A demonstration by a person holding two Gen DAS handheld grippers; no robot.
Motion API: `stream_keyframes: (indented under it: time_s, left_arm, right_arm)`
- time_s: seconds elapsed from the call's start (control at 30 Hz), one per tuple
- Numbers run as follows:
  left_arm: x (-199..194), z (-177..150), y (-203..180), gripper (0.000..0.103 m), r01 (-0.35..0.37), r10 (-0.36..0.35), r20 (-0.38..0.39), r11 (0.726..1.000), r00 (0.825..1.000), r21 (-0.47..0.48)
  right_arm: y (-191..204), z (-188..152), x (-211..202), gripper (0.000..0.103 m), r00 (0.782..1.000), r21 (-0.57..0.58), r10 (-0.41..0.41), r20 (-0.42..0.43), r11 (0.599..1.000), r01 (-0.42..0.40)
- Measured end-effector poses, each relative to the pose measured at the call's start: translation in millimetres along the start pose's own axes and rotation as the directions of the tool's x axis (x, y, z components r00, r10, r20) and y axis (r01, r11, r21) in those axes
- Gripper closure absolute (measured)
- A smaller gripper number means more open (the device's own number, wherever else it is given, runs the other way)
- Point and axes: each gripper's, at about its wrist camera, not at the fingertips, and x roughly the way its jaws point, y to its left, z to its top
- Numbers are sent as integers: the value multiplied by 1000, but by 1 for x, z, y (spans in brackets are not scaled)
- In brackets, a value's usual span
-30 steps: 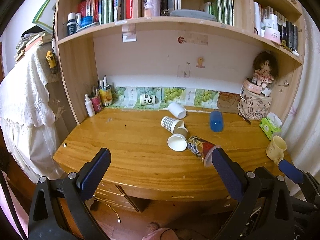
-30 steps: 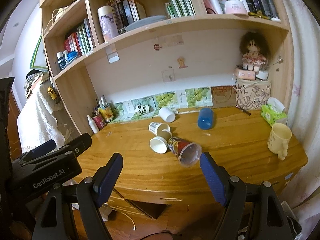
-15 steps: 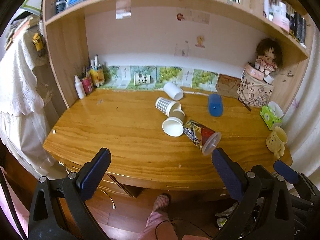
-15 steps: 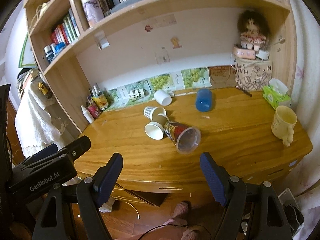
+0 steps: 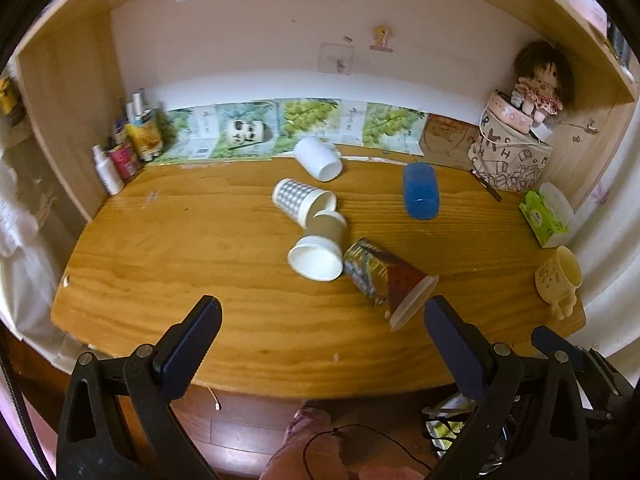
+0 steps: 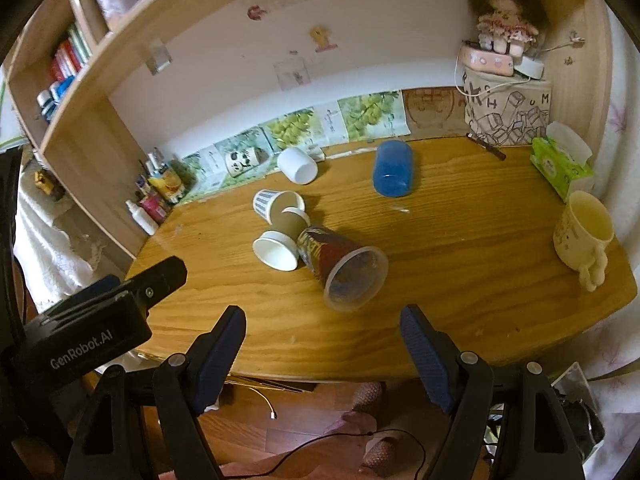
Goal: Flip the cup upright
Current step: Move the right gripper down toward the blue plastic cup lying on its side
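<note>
Both the left gripper and right gripper hang with jaws spread wide, holding nothing, short of the wooden desk. The printed plastic cup lies on its side near the front edge, seemingly touching a white paper cup.

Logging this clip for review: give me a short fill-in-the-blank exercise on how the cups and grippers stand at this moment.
1. The blue cup lies on its ____.
2. The only cup standing upright is the cream mug at the desk's ____ end.
3. The patterned plastic cup opens toward the right gripper, whose jaws are ____.
4. The left gripper holds ____.

Missing words: side; right; open; nothing
</note>
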Motion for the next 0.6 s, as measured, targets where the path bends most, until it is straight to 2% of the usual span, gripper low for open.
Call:
stream_keyframes:
  time_s: [0.37, 0.6]
  left_arm:
    - [47, 62, -15, 2, 44, -43, -39, 999, 998, 31]
    - [72, 94, -21, 2, 63, -57, -68, 995, 996, 78]
  right_arm:
    - [-23, 52, 46, 23, 997, 64, -18, -79, 998, 23]
    - [-44, 88, 81, 23, 990, 151, -17, -138, 988, 38]
